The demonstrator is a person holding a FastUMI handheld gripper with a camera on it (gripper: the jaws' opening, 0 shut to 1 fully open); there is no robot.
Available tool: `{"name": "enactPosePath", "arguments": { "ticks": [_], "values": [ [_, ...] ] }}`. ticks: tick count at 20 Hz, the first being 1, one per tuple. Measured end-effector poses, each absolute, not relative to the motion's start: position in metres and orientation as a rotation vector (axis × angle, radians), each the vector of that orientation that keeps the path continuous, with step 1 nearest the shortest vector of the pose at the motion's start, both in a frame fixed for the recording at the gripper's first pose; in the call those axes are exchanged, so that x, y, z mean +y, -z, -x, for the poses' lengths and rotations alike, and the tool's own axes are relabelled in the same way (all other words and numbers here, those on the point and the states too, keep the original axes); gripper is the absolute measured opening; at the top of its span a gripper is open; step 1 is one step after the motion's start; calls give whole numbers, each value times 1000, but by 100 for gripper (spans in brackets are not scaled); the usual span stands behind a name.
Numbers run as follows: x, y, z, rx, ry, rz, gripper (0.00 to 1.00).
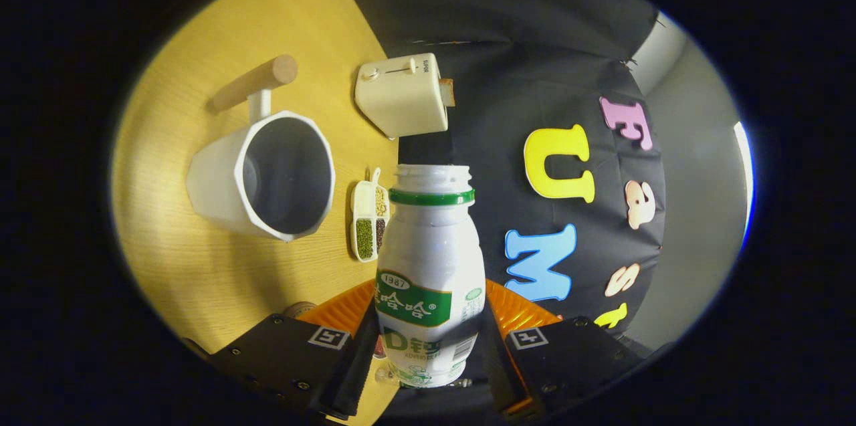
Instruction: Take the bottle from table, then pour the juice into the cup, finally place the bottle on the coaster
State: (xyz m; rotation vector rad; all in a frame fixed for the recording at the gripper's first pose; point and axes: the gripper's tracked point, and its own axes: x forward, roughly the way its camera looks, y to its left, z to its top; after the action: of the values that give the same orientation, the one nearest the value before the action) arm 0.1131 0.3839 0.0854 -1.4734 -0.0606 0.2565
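Note:
My gripper (428,339) is shut on a white plastic bottle (429,265) with a green neck ring and a green label; both fingers press on its lower body. The bottle has no cap and its open mouth (433,175) points away from me. The whole view is rolled, so the wooden table (200,265) stands to one side and the bottle is tipped toward it. A white faceted cup (267,175) with a wooden handle (257,81) stands on the table, to the left of the bottle's neck and apart from it. The cup's inside looks empty.
A cream toaster (404,95) with a slice in its slot stands beyond the bottle's mouth. A small white divided dish (370,220) of beans lies between cup and bottle. A round brownish thing (299,309) peeks out by the left finger. The black cloth wall lies beyond the table's edge.

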Motion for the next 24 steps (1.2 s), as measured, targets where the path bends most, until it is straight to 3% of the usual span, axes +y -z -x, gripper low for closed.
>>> {"name": "enactPosePath", "arguments": {
  "ticks": [14,24],
  "values": [
    [333,-110,-127,-52,-247,605,72],
    [313,-95,-141,2,-274,225,72]
  ]
}}
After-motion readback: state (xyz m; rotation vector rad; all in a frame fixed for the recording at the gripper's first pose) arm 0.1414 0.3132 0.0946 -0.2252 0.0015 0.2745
